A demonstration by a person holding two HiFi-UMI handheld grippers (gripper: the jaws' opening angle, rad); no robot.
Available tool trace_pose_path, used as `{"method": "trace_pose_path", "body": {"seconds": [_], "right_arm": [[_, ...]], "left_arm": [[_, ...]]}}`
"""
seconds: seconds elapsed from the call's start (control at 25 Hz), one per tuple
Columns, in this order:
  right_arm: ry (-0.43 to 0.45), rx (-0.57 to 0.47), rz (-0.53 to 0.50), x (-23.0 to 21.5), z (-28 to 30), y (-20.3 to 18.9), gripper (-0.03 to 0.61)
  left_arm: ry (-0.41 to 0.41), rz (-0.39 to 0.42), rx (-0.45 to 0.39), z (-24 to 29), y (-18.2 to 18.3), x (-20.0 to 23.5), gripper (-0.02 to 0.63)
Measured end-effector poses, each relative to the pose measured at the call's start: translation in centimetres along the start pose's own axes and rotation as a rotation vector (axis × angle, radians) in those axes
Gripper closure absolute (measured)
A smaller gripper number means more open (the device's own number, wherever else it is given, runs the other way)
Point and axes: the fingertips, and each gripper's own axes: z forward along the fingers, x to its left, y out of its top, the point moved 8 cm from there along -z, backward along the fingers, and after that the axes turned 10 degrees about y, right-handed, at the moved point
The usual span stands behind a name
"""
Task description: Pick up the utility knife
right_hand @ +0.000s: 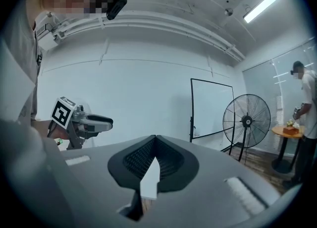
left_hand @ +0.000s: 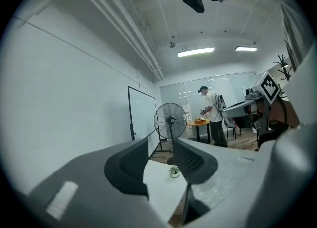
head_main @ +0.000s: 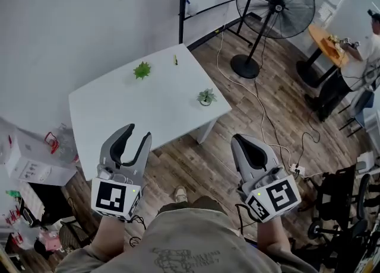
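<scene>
A small slim yellow-and-dark object, probably the utility knife (head_main: pixel 175 60), lies near the far edge of the white table (head_main: pixel 130 111). Both grippers are held low in front of the person, short of the table and far from the knife. My left gripper (head_main: pixel 137 135) is open and empty; between its jaws in the left gripper view (left_hand: pixel 161 147) I see the table corner and a small potted plant (left_hand: pixel 173 171). My right gripper (head_main: pixel 238 139) hangs over the wooden floor, jaws closed tip to tip on nothing (right_hand: pixel 155 139). Neither gripper view shows the knife.
Two small green plants (head_main: pixel 142 70) (head_main: pixel 206 96) stand on the table. A floor fan (head_main: pixel 275 3) and a whiteboard stand (head_main: pixel 183 5) are beyond it. A person (head_main: pixel 369 40) is at a round wooden table (head_main: pixel 328 41). Cables and a power strip (head_main: pixel 295 171) lie right; boxes (head_main: pixel 29 162) left.
</scene>
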Motion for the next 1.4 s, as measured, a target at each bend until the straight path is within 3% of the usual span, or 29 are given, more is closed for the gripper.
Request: {"method": "trace_pose_path", "body": {"seconds": [0.32, 0.68, 1.4], "right_arm": [[-0.036, 0.012, -0.020, -4.8, 2.8, 0.4, 0.549], [0.034, 0.024, -0.098, -11.7, 8.0, 0.8, 0.549], [0.321, 0.005, -0.118, -31.3, 19.0, 3.0, 0.549]], "left_arm": [[0.008, 0.007, 0.000, 5.3, -0.3, 1.7, 0.462], [0.062, 0.015, 0.009, 12.7, -0.4, 1.6, 0.462], [0.273, 0.032, 0.088, 30.4, 2.8, -1.4, 0.462]]}}
